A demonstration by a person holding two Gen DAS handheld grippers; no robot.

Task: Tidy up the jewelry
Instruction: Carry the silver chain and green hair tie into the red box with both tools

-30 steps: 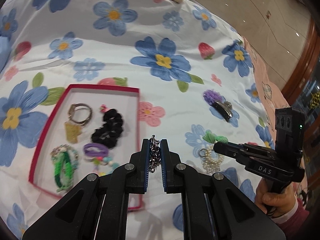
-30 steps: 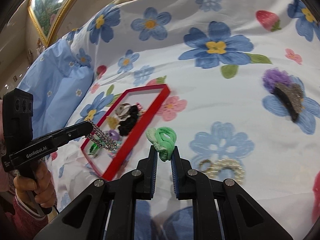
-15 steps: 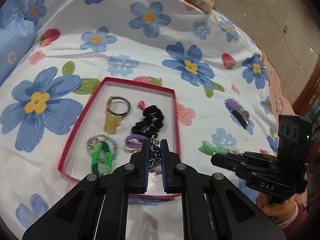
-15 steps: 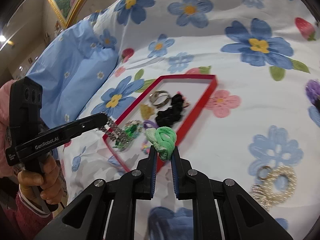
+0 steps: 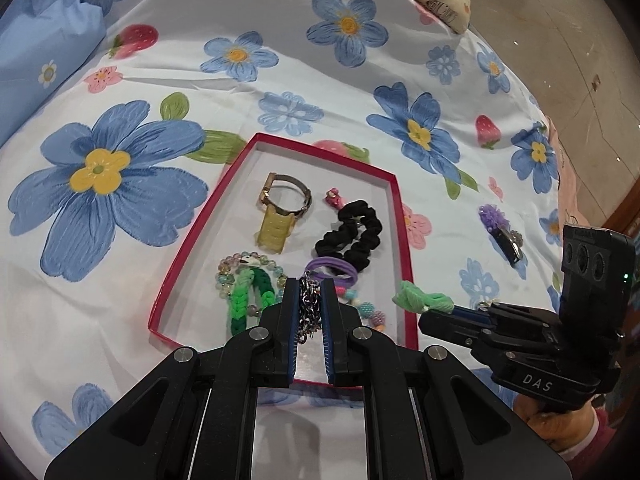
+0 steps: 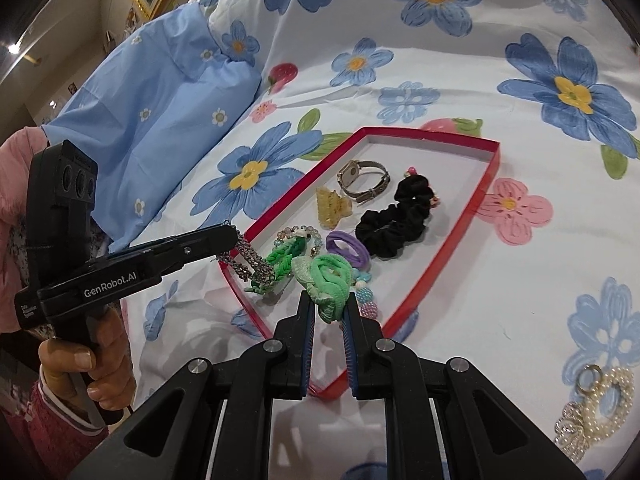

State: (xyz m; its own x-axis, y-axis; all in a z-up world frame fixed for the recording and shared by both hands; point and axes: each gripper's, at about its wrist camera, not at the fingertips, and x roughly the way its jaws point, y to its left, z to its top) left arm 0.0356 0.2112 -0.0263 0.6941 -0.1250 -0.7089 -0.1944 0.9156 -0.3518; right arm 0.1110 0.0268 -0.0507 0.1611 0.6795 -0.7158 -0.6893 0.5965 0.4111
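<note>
Left gripper (image 5: 310, 300): jaws clamped on a silver chain (image 5: 309, 309), which hangs over the near end of the red tray (image 5: 401, 216).
Right gripper (image 6: 328, 307): jaws pinched on a light green hair tie (image 6: 328, 276), held above the tray's near corner.
Tray, near part: braided green bracelet (image 5: 250, 294), bead bracelet (image 5: 228, 270), purple hair tie (image 5: 331, 270), pastel bead string (image 6: 366, 298).
Tray, far part: black scrunchie (image 5: 354, 236), yellow claw clip (image 5: 275, 229), metal-band watch (image 5: 286, 196), small pink charm (image 5: 333, 199).
Bed (image 5: 280, 56): flower-print sheet carrying the tray.
On sheet, right of tray: pearl bracelet (image 6: 604, 402); purple-tufted hair clip (image 5: 500, 226).
Far left: blue pillow (image 6: 160, 88).
</note>
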